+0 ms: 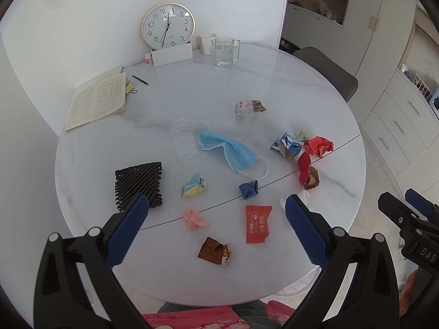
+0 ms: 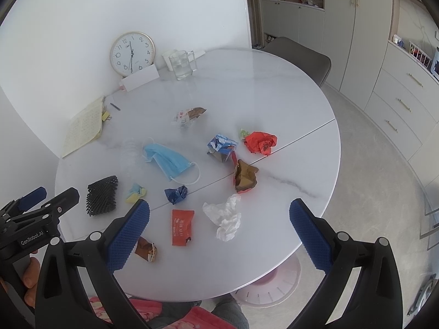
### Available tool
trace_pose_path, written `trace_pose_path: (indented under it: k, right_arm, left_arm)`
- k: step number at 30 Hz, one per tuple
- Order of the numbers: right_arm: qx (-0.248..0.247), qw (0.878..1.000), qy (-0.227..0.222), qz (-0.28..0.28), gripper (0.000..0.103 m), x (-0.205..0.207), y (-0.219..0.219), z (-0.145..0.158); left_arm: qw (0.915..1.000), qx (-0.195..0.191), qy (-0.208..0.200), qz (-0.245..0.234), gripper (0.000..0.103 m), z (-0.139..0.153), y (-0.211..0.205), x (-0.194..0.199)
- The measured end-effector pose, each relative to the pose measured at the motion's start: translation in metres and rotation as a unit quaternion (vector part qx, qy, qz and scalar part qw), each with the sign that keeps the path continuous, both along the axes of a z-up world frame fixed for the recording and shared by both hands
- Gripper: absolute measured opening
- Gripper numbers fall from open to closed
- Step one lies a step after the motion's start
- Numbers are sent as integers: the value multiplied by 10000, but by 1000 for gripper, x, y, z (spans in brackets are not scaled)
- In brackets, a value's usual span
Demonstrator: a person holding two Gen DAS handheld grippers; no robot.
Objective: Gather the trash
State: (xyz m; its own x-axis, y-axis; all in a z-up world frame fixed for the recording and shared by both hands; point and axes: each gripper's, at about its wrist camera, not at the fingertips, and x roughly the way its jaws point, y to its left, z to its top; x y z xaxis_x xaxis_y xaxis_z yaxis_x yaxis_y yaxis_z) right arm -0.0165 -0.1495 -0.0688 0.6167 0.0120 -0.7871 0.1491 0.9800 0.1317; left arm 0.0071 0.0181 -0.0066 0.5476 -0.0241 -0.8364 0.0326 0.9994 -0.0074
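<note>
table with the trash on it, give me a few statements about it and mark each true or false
1. Both grippers, left and right, are open and hold nothing. True.
2. The blue face mask lies flat inside the open notebook. False: it lies mid-table beside a clear plastic bottle, apart from the notebook.
3. The glass mug holds water. True.
4. The white tissue sits next to the clock. False: it lies near the table's front edge, by the orange packet.
5. The black foam net is on the floor. False: it lies on the table.
</note>
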Motion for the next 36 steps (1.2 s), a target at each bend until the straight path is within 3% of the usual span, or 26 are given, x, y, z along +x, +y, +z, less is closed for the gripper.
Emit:
trace_pose_path:
  k: [36]
  right_arm:
    - [-6,10000,91,41,101,2,2,-3]
  left_arm:
    - [10000,27,32,47,96,-4,3,-2]
